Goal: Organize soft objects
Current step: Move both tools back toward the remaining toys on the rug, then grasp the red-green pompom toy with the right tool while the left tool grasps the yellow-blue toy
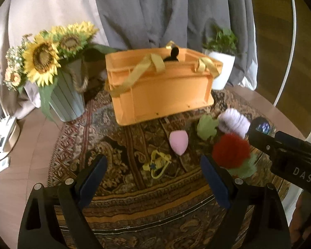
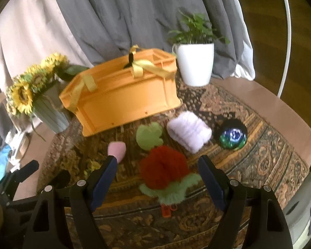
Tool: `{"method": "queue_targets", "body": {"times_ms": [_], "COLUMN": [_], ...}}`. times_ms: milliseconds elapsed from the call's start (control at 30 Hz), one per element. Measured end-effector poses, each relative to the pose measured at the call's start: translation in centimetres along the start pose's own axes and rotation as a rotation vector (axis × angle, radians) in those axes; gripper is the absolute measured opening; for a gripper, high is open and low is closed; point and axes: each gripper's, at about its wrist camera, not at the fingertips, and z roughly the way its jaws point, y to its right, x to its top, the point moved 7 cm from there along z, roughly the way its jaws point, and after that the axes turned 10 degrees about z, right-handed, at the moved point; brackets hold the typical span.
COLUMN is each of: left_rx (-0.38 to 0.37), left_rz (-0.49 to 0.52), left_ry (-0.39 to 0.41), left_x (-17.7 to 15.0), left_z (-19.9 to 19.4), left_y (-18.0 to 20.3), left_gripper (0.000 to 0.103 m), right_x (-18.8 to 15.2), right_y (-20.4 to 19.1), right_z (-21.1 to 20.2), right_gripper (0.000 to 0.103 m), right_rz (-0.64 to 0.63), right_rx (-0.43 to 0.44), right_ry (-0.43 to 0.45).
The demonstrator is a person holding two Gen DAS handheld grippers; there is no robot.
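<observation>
An orange crate [image 1: 161, 91] [image 2: 122, 97] with yellow straps stands at the back of a patterned cloth. In front of it lie a pink sponge [image 1: 178, 142] [image 2: 117, 148], a green felt piece [image 1: 206, 127] [image 2: 149, 136], a lilac fluffy roll [image 1: 235, 122] [image 2: 188, 130], a red pompom with green fringe [image 1: 231, 151] [image 2: 163, 173], a yellow cord item [image 1: 157, 164] and a dark shiny ball [image 2: 233, 134]. My left gripper [image 1: 154, 175] is open above the cord item. My right gripper [image 2: 157, 178] is open around the red pompom.
A sunflower bucket [image 1: 66, 97] [image 2: 49, 112] stands left of the crate, a white potted plant [image 1: 222, 66] [image 2: 197, 62] at its right. Grey curtains hang behind. White devices [image 1: 2, 139] lie at the far left. The cloth's edge runs near the front.
</observation>
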Motion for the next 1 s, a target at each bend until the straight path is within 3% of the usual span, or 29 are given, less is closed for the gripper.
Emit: {"method": "queue_targets", "body": {"times_ms": [433,733,1000], "left_rx": [-0.020,-0.029,-0.063], "left_rz": [0.049,0.070,0.066], "left_ry": [-0.080,-0.091,-0.122], "left_x": [-2.5,-2.8,-3.1], "left_z": [5.0,7.6,9.3], "left_y": [0.5,0.5,0.7], "left_gripper": [0.088,0.084,0.071], "right_x": [-2.4,-2.9,-3.6], "right_y": [0.7,0.9,0.4], "right_z": [4.5,7.0,8.5], "right_gripper": [0.081,0.081,0.081], "right_rz": [-0.065,-0.083,-0.119], "right_rx": [-0.083,-0.103,-0.105], "right_ry": [-0.053,-0.068,-0.083]}}
